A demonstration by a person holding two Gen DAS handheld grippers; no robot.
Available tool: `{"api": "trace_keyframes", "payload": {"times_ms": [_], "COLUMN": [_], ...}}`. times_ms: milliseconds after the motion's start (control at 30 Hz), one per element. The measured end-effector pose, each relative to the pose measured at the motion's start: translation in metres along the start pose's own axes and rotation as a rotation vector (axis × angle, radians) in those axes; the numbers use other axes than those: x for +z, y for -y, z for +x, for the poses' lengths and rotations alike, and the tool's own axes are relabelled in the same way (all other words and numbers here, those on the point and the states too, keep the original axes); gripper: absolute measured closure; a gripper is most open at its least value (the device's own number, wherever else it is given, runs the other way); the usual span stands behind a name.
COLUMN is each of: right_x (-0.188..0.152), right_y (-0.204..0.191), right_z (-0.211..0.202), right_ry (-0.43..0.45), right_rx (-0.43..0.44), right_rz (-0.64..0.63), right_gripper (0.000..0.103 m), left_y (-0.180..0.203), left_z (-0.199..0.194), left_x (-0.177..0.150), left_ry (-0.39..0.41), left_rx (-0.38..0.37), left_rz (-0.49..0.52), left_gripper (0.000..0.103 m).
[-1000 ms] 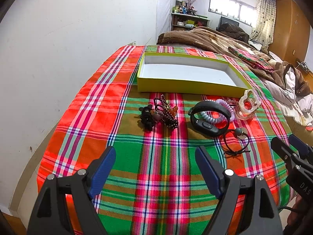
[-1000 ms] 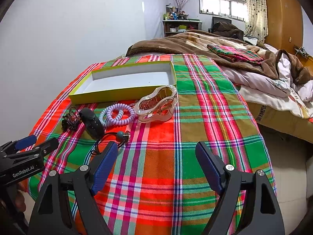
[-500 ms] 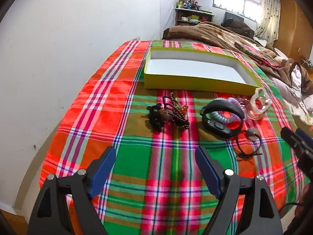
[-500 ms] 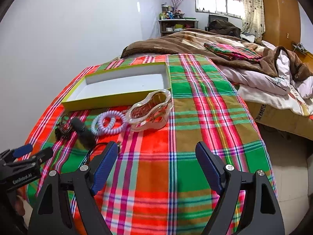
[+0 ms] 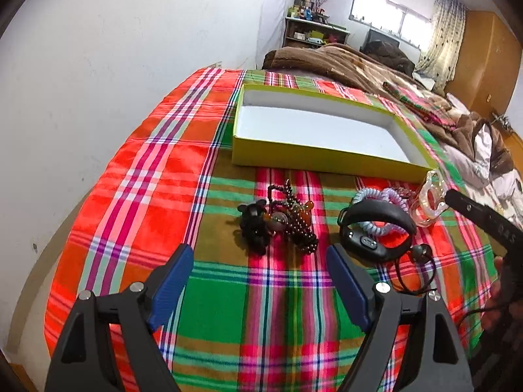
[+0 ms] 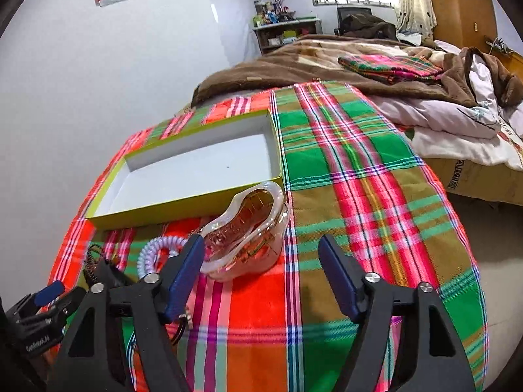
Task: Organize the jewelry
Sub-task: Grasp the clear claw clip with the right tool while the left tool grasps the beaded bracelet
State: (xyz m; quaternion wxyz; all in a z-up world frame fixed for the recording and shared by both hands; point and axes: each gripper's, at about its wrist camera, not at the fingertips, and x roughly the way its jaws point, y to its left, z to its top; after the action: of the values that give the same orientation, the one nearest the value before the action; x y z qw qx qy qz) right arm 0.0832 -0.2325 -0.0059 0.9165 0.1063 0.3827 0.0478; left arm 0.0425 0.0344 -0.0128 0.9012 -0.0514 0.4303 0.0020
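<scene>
The right gripper [image 6: 261, 271] is closing, nothing pinched, with the glossy bangle [image 6: 245, 232] at its eleven o'clock. The left gripper [image 5: 260, 281] hangs spread, beads [image 5: 294, 222] at twelve.

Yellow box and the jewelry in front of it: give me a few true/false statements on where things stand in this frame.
1. The yellow box holds no jewelry. True.
2. The clear bangle lies inside the box. False: it sits on the plaid cloth, just outside the box's near corner.
3. The right tongs have nothing gripped. True: the jaws are closing, but the bangle lies beyond the tips.
4. The black band is in the left tongs. False: it lies on the cloth, and those jaws are open and bare.
5. The bead cluster lies left of the black band in the left view. True.
</scene>
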Motion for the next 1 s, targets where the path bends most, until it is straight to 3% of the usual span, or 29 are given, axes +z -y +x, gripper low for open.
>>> {"api": "trace_keyframes", "payload": {"times_ms": [300, 433, 500, 600, 800, 1000], "right_x": [0.002, 0.006, 0.007, 0.009, 0.009, 0.006], "right_y": [-0.003, -0.003, -0.003, -0.002, 0.001, 0.007], "right_z": [0.022, 0.026, 0.025, 0.024, 0.02, 0.013], "right_ry": [-0.05, -0.059, -0.051, -0.046, -0.033, -0.019], "right_rx": [-0.017, -0.015, -0.018, -0.022, -0.011, -0.006], "right_rz": [-0.012, -0.012, -0.016, -0.016, -0.029, -0.03], "right_gripper": [0.06, 0.061, 0.077, 0.086, 0.09, 0.09], "left_y": [-0.016, -0.017, -0.017, -0.013, -0.001, 0.011], "left_z": [0.011, 0.012, 0.012, 0.011, 0.015, 0.021], "left_x": [-0.001, 0.001, 0.002, 0.004, 0.009, 0.013], "left_ry": [-0.043, -0.052, -0.063, -0.064, -0.08, -0.084], "left_rx": [-0.068, -0.076, -0.096, -0.119, -0.129, -0.086], "left_rz": [-0.076, -0.082, -0.091, -0.096, -0.088, -0.071], "left_gripper": [0.027, 0.027, 0.027, 0.029, 0.039, 0.049]}}
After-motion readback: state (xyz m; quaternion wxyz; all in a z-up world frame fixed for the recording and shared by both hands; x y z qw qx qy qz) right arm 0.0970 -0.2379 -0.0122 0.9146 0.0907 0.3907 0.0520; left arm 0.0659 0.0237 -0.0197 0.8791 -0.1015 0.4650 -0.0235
